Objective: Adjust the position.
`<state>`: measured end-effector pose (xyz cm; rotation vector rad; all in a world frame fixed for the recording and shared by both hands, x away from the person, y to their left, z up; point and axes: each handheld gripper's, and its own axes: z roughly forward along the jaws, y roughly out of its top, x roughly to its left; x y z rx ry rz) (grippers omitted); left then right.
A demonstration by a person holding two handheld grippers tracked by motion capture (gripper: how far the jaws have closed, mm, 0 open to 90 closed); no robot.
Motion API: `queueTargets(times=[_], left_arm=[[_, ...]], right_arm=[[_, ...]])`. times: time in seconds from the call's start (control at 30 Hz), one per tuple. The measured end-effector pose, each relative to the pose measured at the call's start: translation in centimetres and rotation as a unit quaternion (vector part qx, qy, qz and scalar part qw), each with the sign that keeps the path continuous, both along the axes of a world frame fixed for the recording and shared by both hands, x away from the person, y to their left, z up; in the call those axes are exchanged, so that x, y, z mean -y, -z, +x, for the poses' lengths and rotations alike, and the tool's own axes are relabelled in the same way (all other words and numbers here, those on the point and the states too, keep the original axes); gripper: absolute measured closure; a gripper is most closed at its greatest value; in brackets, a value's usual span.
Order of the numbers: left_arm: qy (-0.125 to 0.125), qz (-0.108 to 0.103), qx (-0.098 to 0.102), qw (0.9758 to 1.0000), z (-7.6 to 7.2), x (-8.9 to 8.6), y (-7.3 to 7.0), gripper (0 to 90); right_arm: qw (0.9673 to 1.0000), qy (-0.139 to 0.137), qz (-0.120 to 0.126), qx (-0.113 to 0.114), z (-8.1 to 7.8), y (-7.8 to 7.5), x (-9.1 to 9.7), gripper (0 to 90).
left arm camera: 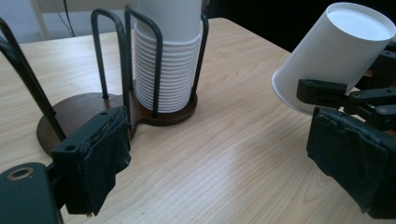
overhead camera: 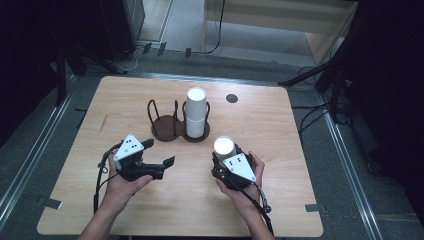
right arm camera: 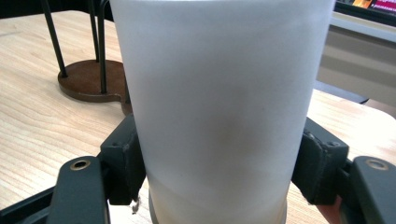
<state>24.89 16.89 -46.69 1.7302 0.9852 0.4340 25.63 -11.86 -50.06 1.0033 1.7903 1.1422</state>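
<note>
A dark wooden two-ring cup holder (overhead camera: 167,131) stands mid-table. Its right ring holds a tall stack of white paper cups (overhead camera: 196,112), and its left ring is empty. My right gripper (overhead camera: 223,152) is shut on a single white paper cup (overhead camera: 223,146) in front of the holder, closed bottom facing up. In the right gripper view that cup (right arm camera: 219,107) sits between both black pads (right arm camera: 123,158). My left gripper (overhead camera: 160,152) is open and holds nothing, front-left of the holder. The left gripper view has the stack (left arm camera: 168,70) ahead and the held cup (left arm camera: 336,51) tilted at the right.
A small dark round cap (overhead camera: 231,98) is set in the tabletop behind the holder. The light wooden table (overhead camera: 280,190) has bare surface at the left, right and front. Dark stands and cables lie on the floor beyond the far edge.
</note>
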Motion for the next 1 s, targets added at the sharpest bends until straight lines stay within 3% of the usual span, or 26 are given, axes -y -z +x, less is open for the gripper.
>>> queueTargets(times=[0.4,0.57,0.73,1.0], left_arm=[[0.014,0.000,-0.003,0.9999,-0.1,0.9,0.0,7.4],[0.024,0.005,-0.010,0.9997,-0.1,1.9,0.1,10.1],[0.037,0.002,-0.014,0.9992,-0.1,2.5,0.4,13.2],[0.069,0.003,-0.013,0.9975,-0.4,3.6,0.4,14.2]], right_arm=[[0.9975,-0.007,-0.060,0.036,-0.8,0.3,-1.3,29.9],[0.9939,-0.013,-0.093,0.057,-1.2,0.5,-1.9,30.1],[0.9913,-0.015,-0.112,0.068,-1.5,0.7,-2.3,30.4],[0.9840,-0.023,-0.153,0.089,-2.0,1.4,-3.0,30.8]])
